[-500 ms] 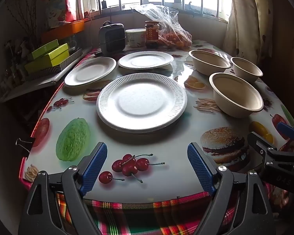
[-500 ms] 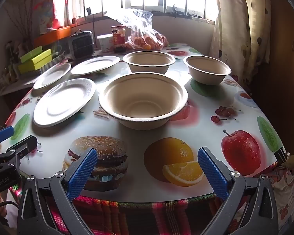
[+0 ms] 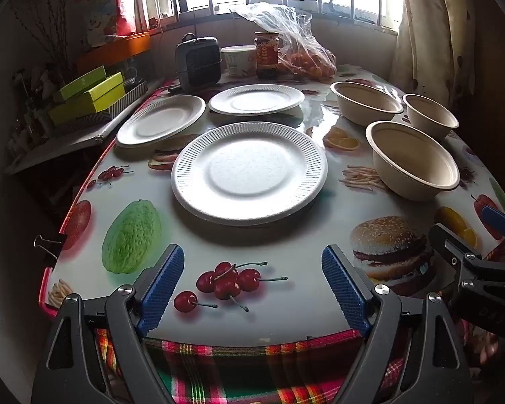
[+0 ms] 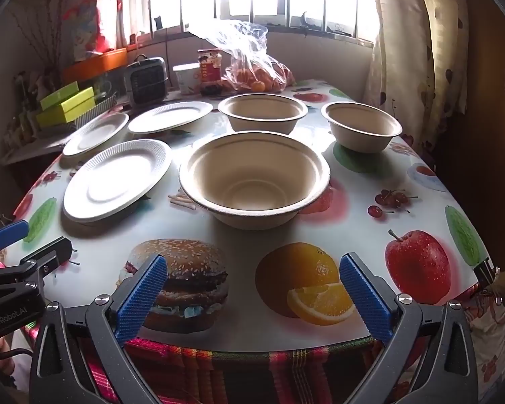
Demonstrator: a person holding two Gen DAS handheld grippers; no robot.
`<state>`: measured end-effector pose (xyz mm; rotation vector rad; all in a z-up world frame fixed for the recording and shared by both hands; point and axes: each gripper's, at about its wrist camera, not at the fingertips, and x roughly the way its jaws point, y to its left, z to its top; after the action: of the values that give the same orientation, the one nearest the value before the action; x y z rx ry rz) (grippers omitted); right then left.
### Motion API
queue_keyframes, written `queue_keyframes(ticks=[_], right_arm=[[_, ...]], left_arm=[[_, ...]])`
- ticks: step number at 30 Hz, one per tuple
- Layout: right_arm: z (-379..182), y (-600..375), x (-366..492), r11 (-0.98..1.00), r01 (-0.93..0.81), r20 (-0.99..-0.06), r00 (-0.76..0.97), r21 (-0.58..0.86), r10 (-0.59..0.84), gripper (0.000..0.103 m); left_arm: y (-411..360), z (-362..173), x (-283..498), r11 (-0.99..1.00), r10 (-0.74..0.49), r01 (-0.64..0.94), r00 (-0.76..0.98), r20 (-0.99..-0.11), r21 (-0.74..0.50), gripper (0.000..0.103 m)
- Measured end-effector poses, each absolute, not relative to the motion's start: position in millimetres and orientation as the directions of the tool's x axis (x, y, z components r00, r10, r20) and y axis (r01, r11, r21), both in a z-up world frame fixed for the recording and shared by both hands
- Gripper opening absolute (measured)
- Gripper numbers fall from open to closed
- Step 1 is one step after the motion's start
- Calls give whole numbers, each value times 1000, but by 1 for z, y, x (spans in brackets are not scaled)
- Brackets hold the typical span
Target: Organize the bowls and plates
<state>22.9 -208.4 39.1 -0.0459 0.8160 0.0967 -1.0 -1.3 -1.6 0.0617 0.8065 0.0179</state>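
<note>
Three white paper plates lie on the table: a near one (image 3: 249, 171), one at the far left (image 3: 161, 120) and one behind (image 3: 256, 98). Three beige paper bowls stand to the right: a near one (image 4: 254, 176), a far middle one (image 4: 262, 111) and a far right one (image 4: 361, 126). My left gripper (image 3: 252, 284) is open and empty at the table's front edge, facing the near plate. My right gripper (image 4: 252, 298) is open and empty at the front edge, facing the near bowl. Each gripper also shows at the side of the other's view.
The table (image 3: 286, 316) has a fruit-print cover and a plaid cloth at its front edge. At the back stand a small heater (image 3: 198, 62), a white tub (image 3: 238, 60), a jar (image 3: 267, 54) and a bag of oranges (image 3: 306, 57). Green boxes (image 3: 87, 96) sit on a left shelf.
Both grippers have shifted very slightly; the plates and bowls have not moved.
</note>
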Motion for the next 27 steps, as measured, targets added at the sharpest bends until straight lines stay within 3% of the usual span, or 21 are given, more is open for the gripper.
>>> queue_keyframes(ticks=[27], right_arm=[[34,-206,27,992,-122,-740,668,-1,82,103]], left_arm=[[1,-2,3,998,47,-5,684,-728,59,84]])
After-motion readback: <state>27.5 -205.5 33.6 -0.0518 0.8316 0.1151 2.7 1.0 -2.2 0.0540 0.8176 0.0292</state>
